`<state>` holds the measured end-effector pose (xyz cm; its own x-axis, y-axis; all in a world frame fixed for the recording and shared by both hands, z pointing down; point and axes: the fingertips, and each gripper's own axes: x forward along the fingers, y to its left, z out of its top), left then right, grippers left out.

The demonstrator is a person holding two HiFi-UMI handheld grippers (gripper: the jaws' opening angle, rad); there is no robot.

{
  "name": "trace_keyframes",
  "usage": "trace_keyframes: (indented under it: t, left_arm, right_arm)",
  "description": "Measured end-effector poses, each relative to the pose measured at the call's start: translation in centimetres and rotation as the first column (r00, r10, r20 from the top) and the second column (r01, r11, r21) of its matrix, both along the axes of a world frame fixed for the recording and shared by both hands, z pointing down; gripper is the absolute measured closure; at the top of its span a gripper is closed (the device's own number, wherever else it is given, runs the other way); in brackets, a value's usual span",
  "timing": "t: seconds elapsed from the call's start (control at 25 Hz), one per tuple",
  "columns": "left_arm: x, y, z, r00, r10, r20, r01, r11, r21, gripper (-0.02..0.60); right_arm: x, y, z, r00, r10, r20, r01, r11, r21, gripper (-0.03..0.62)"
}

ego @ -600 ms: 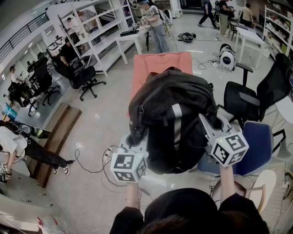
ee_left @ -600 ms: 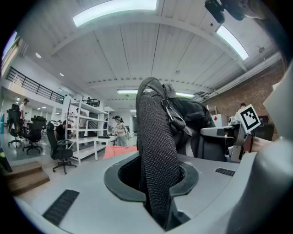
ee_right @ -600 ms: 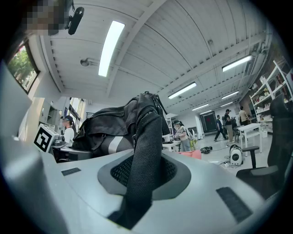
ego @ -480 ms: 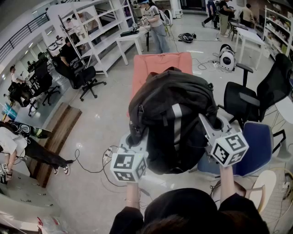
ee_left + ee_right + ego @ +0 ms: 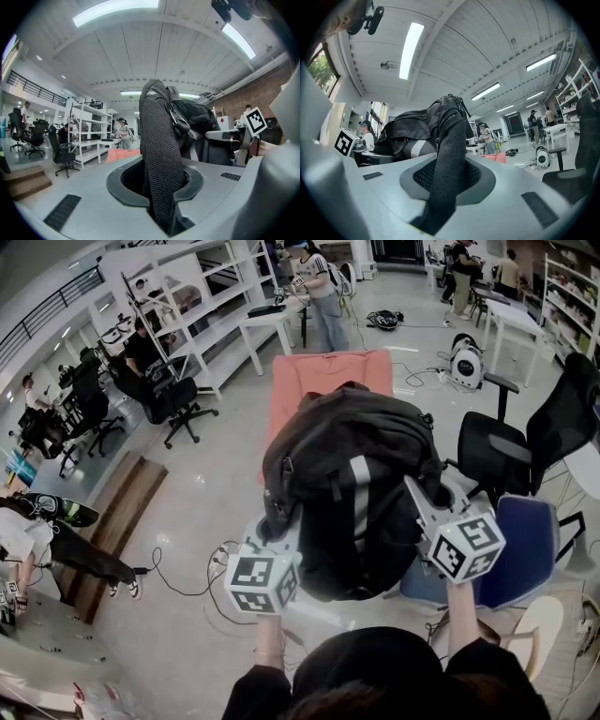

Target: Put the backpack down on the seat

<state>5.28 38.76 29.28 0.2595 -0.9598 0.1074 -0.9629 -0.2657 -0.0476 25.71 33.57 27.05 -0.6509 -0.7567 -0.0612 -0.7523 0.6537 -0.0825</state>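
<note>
A black backpack (image 5: 352,479) with a grey stripe hangs in the air between my two grippers, in front of a salmon-pink padded seat (image 5: 330,381). My left gripper (image 5: 281,538) is shut on the backpack's left mesh shoulder strap (image 5: 159,164), which runs up out of its jaws. On the other side, my right gripper (image 5: 424,512) is shut on the right mesh strap (image 5: 446,168). The bag's body (image 5: 415,124) shows beyond the strap in the right gripper view. A blue chair seat (image 5: 520,549) lies below the bag at the right.
Black office chairs (image 5: 511,442) stand at the right. A white table (image 5: 277,320) and white shelving (image 5: 202,310) are at the back, with people nearby. A cable (image 5: 178,582) trails across the pale floor at the left, next to a wooden platform (image 5: 117,521).
The backpack and both grippers hold nearly the same place, shifted very slightly left. A person at the left edge has moved partly out of view.
</note>
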Motion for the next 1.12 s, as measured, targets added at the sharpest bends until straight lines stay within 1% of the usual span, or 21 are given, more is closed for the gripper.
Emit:
trace_keyframes:
  t: [0.16, 0.32, 0.56, 0.72, 0.88, 1.12]
  left_arm:
    - [-0.1, -0.4, 0.5, 1.000, -0.015, -0.008, 0.015, 1.000, -0.002, 0.492]
    - [0.2, -0.9, 1.5, 0.999, -0.044, -0.020, 0.044, 0.999, -0.025, 0.491]
    - [-0.6, -3.4, 1.6, 0.998, -0.068, -0.016, 0.068, 0.997, -0.043, 0.491]
    - [-1.5, -6.6, 1.6, 0.998, -0.067, -0.013, 0.066, 0.997, -0.050, 0.491]
    - [-2.9, -10.1, 3.1, 0.998, -0.055, -0.026, 0.054, 0.997, -0.057, 0.491]
    - [-7.0, -16.3, 4.2, 0.998, -0.028, -0.052, 0.024, 0.997, -0.080, 0.491]
  right_arm:
    - [-0.1, -0.5, 0.3, 1.000, -0.014, 0.006, 0.014, 1.000, -0.002, 0.522]
    - [0.0, -1.6, 1.1, 0.999, -0.039, 0.005, 0.039, 0.999, -0.016, 0.522]
    - [-0.9, -4.8, 1.4, 0.998, -0.059, 0.019, 0.060, 0.997, -0.042, 0.522]
    - [-1.7, -7.9, 1.7, 0.998, -0.057, 0.024, 0.058, 0.997, -0.058, 0.522]
    - [-3.0, -11.2, 2.8, 0.999, -0.046, 0.011, 0.046, 0.997, -0.064, 0.522]
    - [-7.1, -16.8, 3.5, 1.000, -0.015, -0.011, 0.014, 0.996, -0.083, 0.522]
